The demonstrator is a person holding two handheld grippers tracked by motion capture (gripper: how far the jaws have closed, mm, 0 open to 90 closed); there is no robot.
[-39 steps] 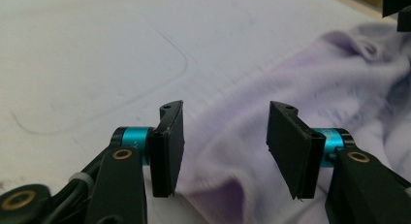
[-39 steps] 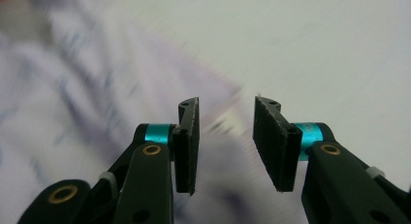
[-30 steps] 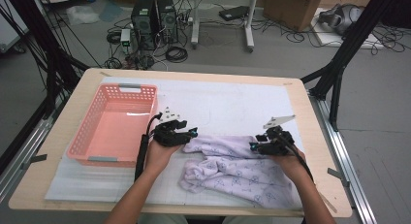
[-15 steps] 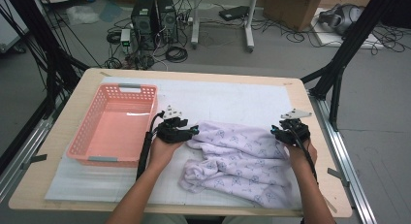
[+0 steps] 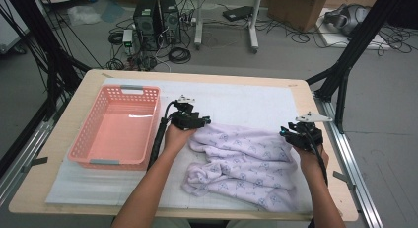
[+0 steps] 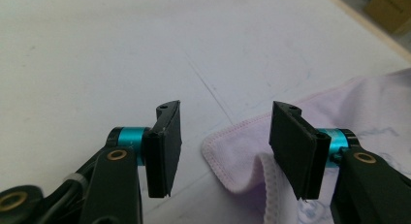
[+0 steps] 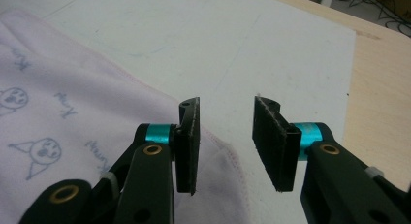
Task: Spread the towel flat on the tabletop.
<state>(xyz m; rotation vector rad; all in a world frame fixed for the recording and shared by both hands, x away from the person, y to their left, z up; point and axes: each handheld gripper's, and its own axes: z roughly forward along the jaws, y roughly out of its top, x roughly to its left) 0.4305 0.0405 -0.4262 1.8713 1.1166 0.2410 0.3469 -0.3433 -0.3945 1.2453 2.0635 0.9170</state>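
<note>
A pale lilac cloth (image 5: 241, 159) printed with small figures lies rumpled on the white mat, its far edge pulled out fairly straight. My left gripper (image 5: 204, 122) is at its far left corner. In the left gripper view the jaws (image 6: 225, 112) stand open over that pink-hemmed corner (image 6: 232, 151), with a fold rising beside the right pad and nothing pinched. My right gripper (image 5: 286, 132) is at the cloth's far right corner. Its jaws (image 7: 225, 105) have just been closing a little and are still open, and the cloth (image 7: 63, 103) edge runs under the left pad.
A pink plastic basket (image 5: 154, 119) with nothing in it stands on the left of the mat, close to my left forearm. Bare white mat (image 5: 246, 102) stretches beyond the cloth to the table's far edge. The wooden table edge (image 5: 325, 154) runs just right of my right hand.
The right hand has moved right and away, and the cloth's far edge is drawn out wider. The left hand has shifted away and slightly right, along the basket's side.
</note>
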